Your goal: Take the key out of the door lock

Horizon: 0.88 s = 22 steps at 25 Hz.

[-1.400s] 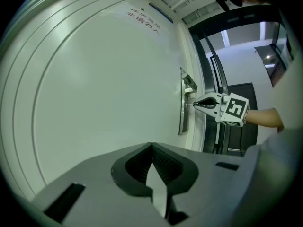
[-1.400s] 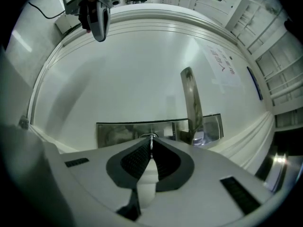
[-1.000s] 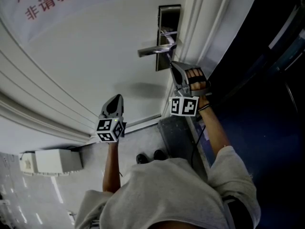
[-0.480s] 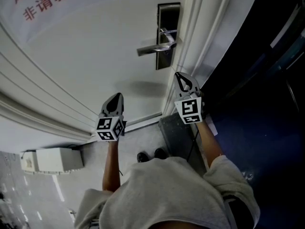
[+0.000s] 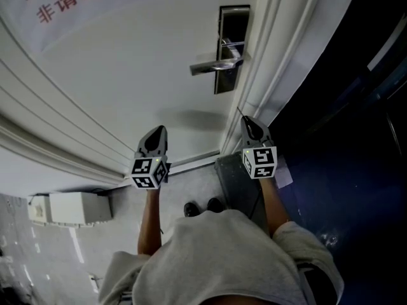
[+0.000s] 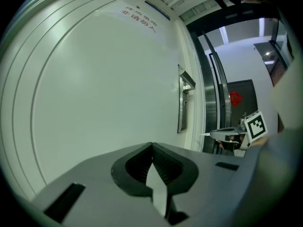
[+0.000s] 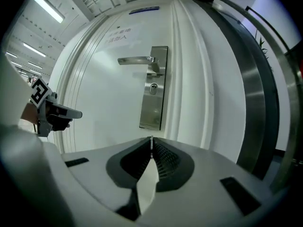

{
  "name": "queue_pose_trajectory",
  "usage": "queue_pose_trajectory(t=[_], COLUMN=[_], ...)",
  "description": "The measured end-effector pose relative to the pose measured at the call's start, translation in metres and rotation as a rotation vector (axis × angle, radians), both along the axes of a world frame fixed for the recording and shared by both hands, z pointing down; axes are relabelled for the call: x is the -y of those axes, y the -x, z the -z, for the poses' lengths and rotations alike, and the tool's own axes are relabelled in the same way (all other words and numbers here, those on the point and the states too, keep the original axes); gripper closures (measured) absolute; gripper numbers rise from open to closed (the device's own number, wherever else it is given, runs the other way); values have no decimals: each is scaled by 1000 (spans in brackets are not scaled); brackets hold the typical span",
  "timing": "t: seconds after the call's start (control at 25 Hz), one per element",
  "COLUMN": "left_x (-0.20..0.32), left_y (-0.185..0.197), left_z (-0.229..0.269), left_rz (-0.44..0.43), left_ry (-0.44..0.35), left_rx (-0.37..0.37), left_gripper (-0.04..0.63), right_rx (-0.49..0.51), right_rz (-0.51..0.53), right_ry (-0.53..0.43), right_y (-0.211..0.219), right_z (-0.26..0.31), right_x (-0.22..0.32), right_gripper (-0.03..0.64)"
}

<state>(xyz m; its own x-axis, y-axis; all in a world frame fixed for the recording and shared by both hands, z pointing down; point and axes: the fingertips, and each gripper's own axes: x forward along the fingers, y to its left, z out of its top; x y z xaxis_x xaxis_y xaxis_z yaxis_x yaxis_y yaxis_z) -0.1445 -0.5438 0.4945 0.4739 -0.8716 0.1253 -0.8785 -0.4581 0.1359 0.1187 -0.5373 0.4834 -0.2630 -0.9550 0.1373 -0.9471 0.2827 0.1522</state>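
Two grippers are held level in front of a white door point(image 5: 127, 81), each carried on a forearm. The right gripper point(image 5: 245, 119) is clenched on the key point(image 7: 151, 146). In the right gripper view the ribbed pads are pressed together, and a thin metal sliver is pinched at their very tip, standing on edge. In the head view the same sliver is seen as a fine line poking out past the tip, close to the door frame point(image 5: 276, 56). The key is thus carried clear of the door, well apart from the lock plate point(image 7: 155, 86) and lower than it. On that steel plate a lever handle point(image 7: 135, 59) is set pointing away from the frame, and the round keyhole point(image 7: 153, 89) is seen just beneath it.

The left gripper point(image 5: 158, 129) is also closed, with nothing between its jaws. In its own view the pads are met at the tip, and only bare door is seen through the gap behind them. It is kept well to the left of the lock, near the plain panel of the door. A notice with red characters point(image 5: 82, 2) is fixed higher on the door. A white box point(image 5: 73, 208) is seen on the floor by the wall, and dark shoes point(image 5: 203, 207) are seen near the threshold.
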Motion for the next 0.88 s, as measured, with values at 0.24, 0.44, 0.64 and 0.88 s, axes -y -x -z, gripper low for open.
queue_pose_trajectory(t=[0.24, 0.44, 0.64, 0.88], left_x=[-7, -13, -20, -23], left_y=[19, 41, 66, 89], left_z=[-4, -1, -1, 3], left_rz=[51, 103, 156, 202], left_ry=[9, 3, 1, -9], left_rx=[-2, 1, 0, -5], left_gripper=[577, 577, 577, 577], right_rx=[16, 13, 14, 10], right_rz=[59, 144, 216, 255], right_ry=[0, -10, -27, -52], right_y=[26, 65, 103, 126], right_z=[-2, 1, 5, 15], right_x=[4, 11, 16, 21], right_gripper=[586, 586, 586, 586])
